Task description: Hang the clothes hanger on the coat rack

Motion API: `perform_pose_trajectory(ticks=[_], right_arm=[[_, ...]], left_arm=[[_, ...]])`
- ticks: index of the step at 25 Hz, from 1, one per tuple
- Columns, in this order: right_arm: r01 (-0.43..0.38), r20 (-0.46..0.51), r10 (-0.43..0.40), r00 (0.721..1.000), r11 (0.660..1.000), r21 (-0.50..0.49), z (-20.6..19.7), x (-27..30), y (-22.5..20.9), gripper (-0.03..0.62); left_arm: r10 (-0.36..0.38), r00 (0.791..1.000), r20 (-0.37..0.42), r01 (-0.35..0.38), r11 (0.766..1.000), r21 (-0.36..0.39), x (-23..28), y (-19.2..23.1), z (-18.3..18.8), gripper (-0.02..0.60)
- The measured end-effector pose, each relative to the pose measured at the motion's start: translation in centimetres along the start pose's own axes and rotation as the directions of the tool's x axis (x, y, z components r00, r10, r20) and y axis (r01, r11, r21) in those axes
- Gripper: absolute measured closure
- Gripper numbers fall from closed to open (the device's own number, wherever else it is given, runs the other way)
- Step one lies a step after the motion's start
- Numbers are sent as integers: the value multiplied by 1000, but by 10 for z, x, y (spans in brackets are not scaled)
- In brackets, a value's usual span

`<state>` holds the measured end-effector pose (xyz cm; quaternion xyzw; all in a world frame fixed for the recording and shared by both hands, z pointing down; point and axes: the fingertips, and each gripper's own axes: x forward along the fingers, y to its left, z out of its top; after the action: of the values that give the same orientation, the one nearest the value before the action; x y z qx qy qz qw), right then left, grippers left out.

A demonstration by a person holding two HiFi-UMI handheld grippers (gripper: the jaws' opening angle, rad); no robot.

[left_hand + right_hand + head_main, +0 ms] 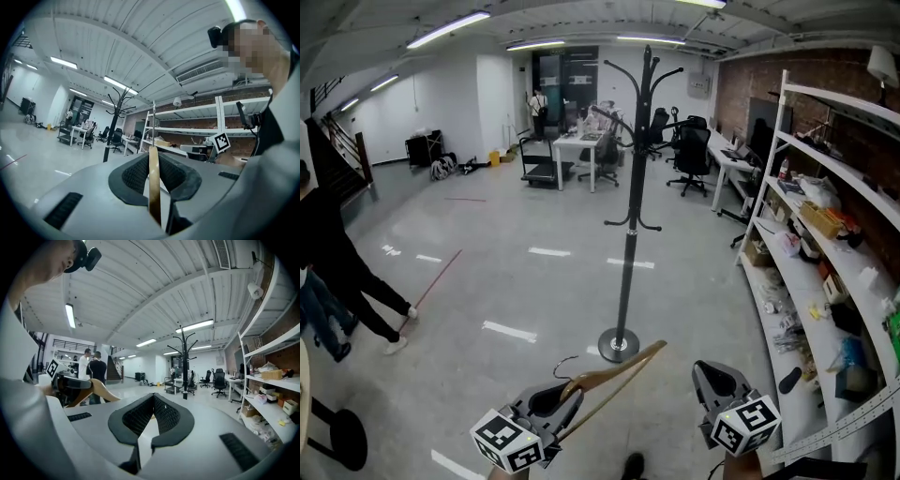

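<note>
We judge the step in hand to be bringing the hanger (614, 380) up to the coat rack (628, 244), which stands at twelve o'clock from us, still well apart. Our left gripper (565, 392), at seven o'clock in the head view, has its jaws part-closed on the hanger's wooden arm, edge-on between the pads. Our right gripper (710, 370), at five o'clock, has its jaws drawn together on nothing.

To do this well, we should keep the left grip firm, since wood this smooth could swivel between the pads. We should lift high, because the prongs (649, 70) sit at the top of the pole. The wire hook (567, 361) should come over a prong from above, then settle before we let go. The right gripper could steady the far end.

The hanger is pale varnished wood, a flat, gently bowed strip with a thin dark wire hook. The rack is black metal: a slim pole, a round disc base (619, 345) and up-curling prongs in tiers. The pads are black dimpled rubber. The floor (506, 272) is grey and glossy.
</note>
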<state>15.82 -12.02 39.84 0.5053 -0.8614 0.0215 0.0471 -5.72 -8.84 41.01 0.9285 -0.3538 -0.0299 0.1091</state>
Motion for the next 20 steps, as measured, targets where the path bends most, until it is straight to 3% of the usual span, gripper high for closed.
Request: perform_pose_trajectory(ticks=[10, 20], right_arm=[[-50, 33, 52, 998, 998, -39, 27, 71, -120, 589], [-61, 44, 63, 997, 998, -32, 33, 125, -159, 589]], left_arm=[[16, 1000, 13, -16, 999, 37, 137, 35, 42, 529], [-56, 998, -22, 57, 997, 48, 208, 74, 53, 529]])
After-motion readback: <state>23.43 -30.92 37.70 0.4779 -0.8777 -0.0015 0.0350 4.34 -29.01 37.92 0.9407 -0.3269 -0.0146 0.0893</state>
